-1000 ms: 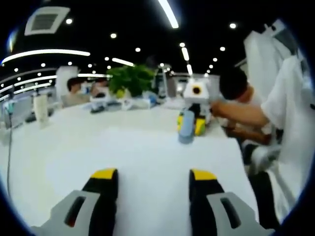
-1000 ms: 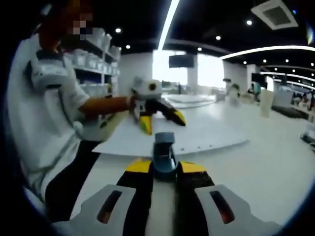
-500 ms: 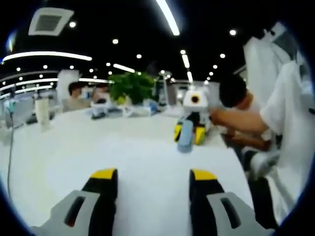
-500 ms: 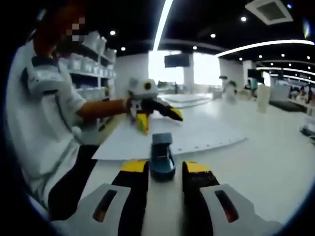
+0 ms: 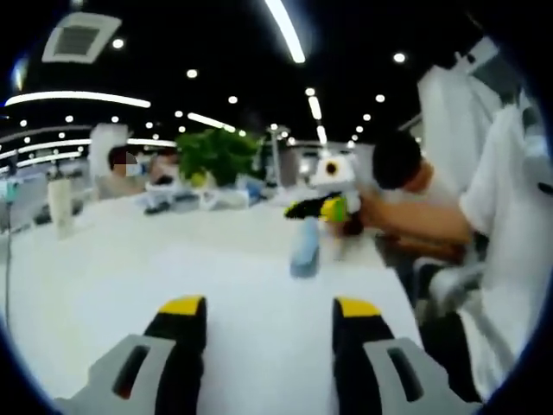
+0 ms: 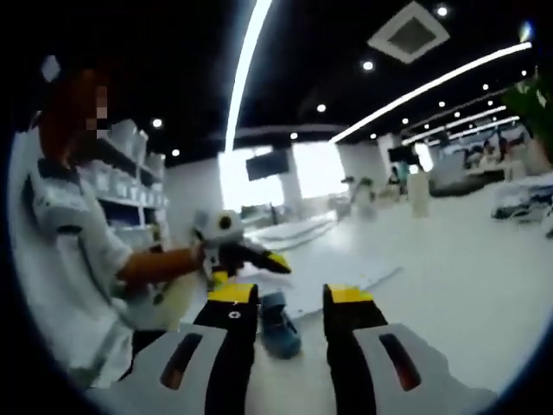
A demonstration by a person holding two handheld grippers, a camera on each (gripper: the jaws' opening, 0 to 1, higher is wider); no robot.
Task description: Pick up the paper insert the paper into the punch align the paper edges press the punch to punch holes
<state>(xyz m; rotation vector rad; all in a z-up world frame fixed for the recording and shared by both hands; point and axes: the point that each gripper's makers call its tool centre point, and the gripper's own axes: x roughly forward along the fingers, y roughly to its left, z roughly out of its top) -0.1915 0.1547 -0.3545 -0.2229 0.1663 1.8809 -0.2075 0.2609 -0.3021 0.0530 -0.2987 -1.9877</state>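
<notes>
A white paper sheet (image 5: 251, 285) lies flat on the white table. At its far edge stands a small blue punch (image 5: 304, 246). My left gripper (image 5: 270, 307) hovers open over the near part of the sheet, with nothing between its yellow-tipped jaws. The right gripper (image 5: 321, 206) hangs tilted just above and behind the punch, held by a person's hand. In the right gripper view, the right gripper (image 6: 289, 296) stands open with the punch (image 6: 281, 327) low in the gap, not clamped. The left gripper (image 6: 233, 255) shows beyond it over the paper (image 6: 359, 281).
A person in a white shirt (image 5: 505, 216) fills the right side of the left gripper view. A green plant (image 5: 220, 151), a pale cylinder (image 5: 59, 203) and seated people stand at the table's far end. Shelves (image 6: 130, 147) line the wall behind the person.
The right gripper has let go of the punch, opened, and lifted and tilted up away from it. My left gripper has stayed open over the paper.
</notes>
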